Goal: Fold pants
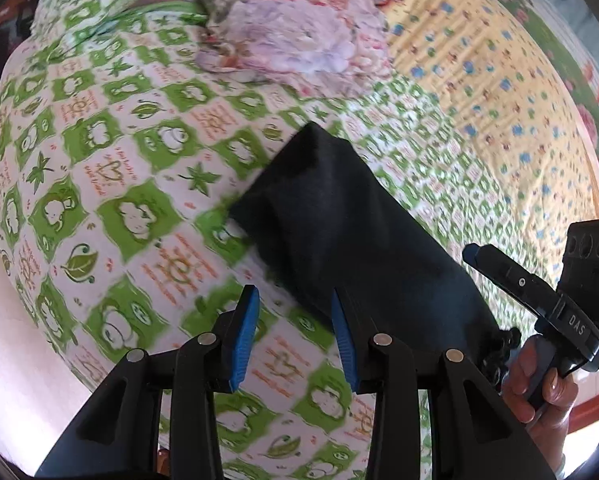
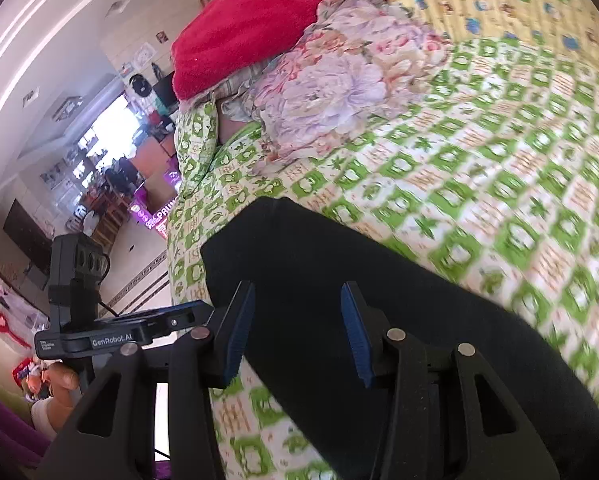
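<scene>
Black pants (image 1: 339, 232) lie in a folded strip on the green-checked bed (image 1: 111, 184) | left gripper (image 1: 295, 340) released, nothing between its pads | right gripper (image 2: 297, 332) parted, empty above the cloth, likely between folds.
</scene>
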{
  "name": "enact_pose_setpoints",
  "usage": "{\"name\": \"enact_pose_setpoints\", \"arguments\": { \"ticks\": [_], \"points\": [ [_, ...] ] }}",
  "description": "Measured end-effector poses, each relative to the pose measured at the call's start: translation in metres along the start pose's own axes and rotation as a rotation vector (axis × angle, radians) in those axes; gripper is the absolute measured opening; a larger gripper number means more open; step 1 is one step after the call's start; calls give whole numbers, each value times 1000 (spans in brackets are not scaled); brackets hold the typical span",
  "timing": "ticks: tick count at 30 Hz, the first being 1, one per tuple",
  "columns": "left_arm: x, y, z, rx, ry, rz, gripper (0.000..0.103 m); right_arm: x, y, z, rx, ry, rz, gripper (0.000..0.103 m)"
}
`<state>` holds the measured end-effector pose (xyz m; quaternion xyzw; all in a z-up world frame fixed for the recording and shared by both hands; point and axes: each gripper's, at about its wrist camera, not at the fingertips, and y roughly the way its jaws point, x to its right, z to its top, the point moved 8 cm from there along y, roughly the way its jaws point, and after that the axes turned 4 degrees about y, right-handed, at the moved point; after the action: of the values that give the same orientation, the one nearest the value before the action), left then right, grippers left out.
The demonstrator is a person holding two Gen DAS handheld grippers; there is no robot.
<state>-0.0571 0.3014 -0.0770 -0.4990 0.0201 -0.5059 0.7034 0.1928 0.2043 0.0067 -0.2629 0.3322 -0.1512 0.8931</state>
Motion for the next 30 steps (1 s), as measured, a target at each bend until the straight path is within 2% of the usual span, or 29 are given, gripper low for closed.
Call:
{"name": "enact_pose_setpoints", "arguments": {
  "ticks": [2, 9, 14, 17, 22, 30],
  "points": [
    [-6, 2, 3, -2, -25, -9, 44, -2, 9, 7, -14, -13, 0, 46],
    [-13, 16, 10, -16, -74, -26, 44, -10, 42, 32, -71, -75, 15, 46],
    [-12, 30, 12, -30, -68, -36, 45, -11, 77, 48, -160, -140, 18, 46],
    [-11, 34, 15, -32, -70, -44, 45, -13, 98, 53, -233, -158, 68, 46],
    [-14, 37, 16, -32, -92, -76, 45, -10, 129, 54, -348, -189, 98, 46],
    [-15, 43, 19, -32, -102, -96, 45, -9, 158, 58, -429, -140, 173, 46]
  ]
}}
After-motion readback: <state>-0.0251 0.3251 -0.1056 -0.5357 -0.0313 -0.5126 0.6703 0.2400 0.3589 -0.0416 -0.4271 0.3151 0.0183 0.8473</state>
